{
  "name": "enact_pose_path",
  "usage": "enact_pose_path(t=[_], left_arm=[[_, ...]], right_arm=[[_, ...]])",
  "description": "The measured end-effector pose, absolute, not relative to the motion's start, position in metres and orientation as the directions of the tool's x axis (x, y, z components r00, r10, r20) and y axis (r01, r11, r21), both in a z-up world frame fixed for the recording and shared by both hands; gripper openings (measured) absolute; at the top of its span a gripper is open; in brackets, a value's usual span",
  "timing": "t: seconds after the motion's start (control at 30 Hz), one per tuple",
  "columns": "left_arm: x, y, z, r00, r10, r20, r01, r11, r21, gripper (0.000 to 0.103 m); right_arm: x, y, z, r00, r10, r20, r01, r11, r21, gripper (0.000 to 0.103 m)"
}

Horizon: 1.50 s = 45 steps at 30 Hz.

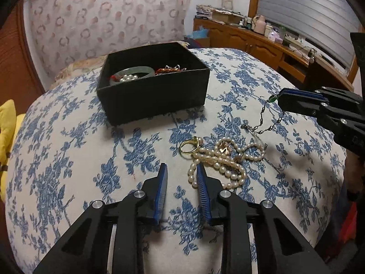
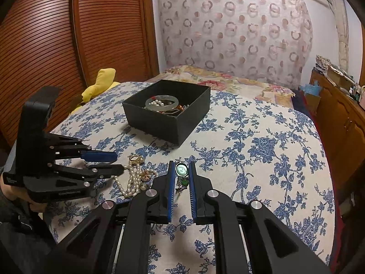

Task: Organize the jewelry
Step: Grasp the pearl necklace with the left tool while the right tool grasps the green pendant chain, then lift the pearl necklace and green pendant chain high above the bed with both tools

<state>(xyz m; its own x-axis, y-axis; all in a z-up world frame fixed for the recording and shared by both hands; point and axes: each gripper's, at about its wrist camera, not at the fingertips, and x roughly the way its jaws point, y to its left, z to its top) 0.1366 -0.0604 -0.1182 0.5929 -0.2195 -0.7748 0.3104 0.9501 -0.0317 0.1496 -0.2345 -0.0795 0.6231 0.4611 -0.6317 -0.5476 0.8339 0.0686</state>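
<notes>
Indoors, on a bed with a blue-flowered cover (image 1: 68, 159), two hand-held grippers work over a small heap of jewelry. A black box (image 1: 152, 84) sits open farther back on the cover, well apart from the heap. It already holds a pale green bangle (image 1: 134, 70), a few loose pearls and some reddish pieces.

At the near edge, the left gripper (image 1: 181, 173) hovers low with its jaws parted and nothing between them. Its right blue pad lies just beside a tangled pearl strand (image 1: 219, 164), perhaps touching it; the angle makes that hard to judge. A gold ring (image 1: 190, 147) rests against the far side of the strand.

To the right, the right gripper (image 2: 181, 171) has its jaws closed on a pendant (image 2: 181, 169), a green and white oval on a thin chain (image 1: 262, 123). The pendant is lifted clear of the cover, while the chain droops down and its far end lies on the fabric close to the pearls.

Several things could go wrong from here. The trailing chain could catch on the pearl strand as the pendant travels toward the box and drag the heap along. The grip looks to be on a small, smooth piece, so a quick swing might shake it loose. If the left jaws close now, they may pinch only a loop of pearls and pull the ring off with it.
</notes>
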Motion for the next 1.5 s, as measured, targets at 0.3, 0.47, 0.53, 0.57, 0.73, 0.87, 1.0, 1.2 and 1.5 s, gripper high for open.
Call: enact_pose_path(t=[0.3,0.47,0.53,0.57,0.73,0.87,1.0,1.2,1.5], left_arm=[[0.135,-0.067,-0.120,0.592,-0.252,-0.766,0.370,0.929,-0.020,0.005],[0.122,-0.060,-0.110,0.586,-0.304,-0.751,0.394,0.917,-0.063,0.004],[0.116,-0.057,-0.098,0.599,-0.329,-0.730,0.397,0.914,-0.086,0.004],[0.113,-0.056,-0.090,0.611,-0.342,-0.714,0.400,0.912,-0.096,0.004],[0.103,-0.053,-0.046,0.664,-0.384,-0.641,0.414,0.903,-0.112,0.004],[0.101,-0.054,-0.009,0.712,-0.390,-0.584,0.418,0.904,-0.094,0.004],[0.106,-0.052,0.015,0.750,-0.376,-0.544,0.406,0.911,-0.070,0.004],[0.118,-0.049,0.045,0.777,-0.373,-0.508,0.400,0.914,-0.058,0.004],[0.129,-0.053,0.076,0.808,-0.357,-0.468,0.393,0.919,-0.023,0.004]], right_arm=[[0.149,-0.234,-0.079,0.619,0.457,-0.639,-0.547,0.835,0.066,0.013],[0.149,-0.236,-0.077,0.623,0.457,-0.635,-0.543,0.837,0.070,0.013],[0.148,-0.236,-0.074,0.627,0.457,-0.631,-0.543,0.837,0.068,0.013],[0.148,-0.236,-0.073,0.628,0.458,-0.629,-0.543,0.837,0.067,0.013],[0.146,-0.234,-0.063,0.639,0.462,-0.615,-0.547,0.835,0.059,0.013],[0.143,-0.233,-0.052,0.650,0.467,-0.600,-0.552,0.832,0.051,0.013],[0.142,-0.231,-0.043,0.657,0.474,-0.586,-0.559,0.828,0.043,0.013],[0.140,-0.227,-0.029,0.668,0.483,-0.566,-0.569,0.822,0.030,0.013],[0.142,-0.218,-0.011,0.680,0.494,-0.542,-0.581,0.813,0.012,0.013]])
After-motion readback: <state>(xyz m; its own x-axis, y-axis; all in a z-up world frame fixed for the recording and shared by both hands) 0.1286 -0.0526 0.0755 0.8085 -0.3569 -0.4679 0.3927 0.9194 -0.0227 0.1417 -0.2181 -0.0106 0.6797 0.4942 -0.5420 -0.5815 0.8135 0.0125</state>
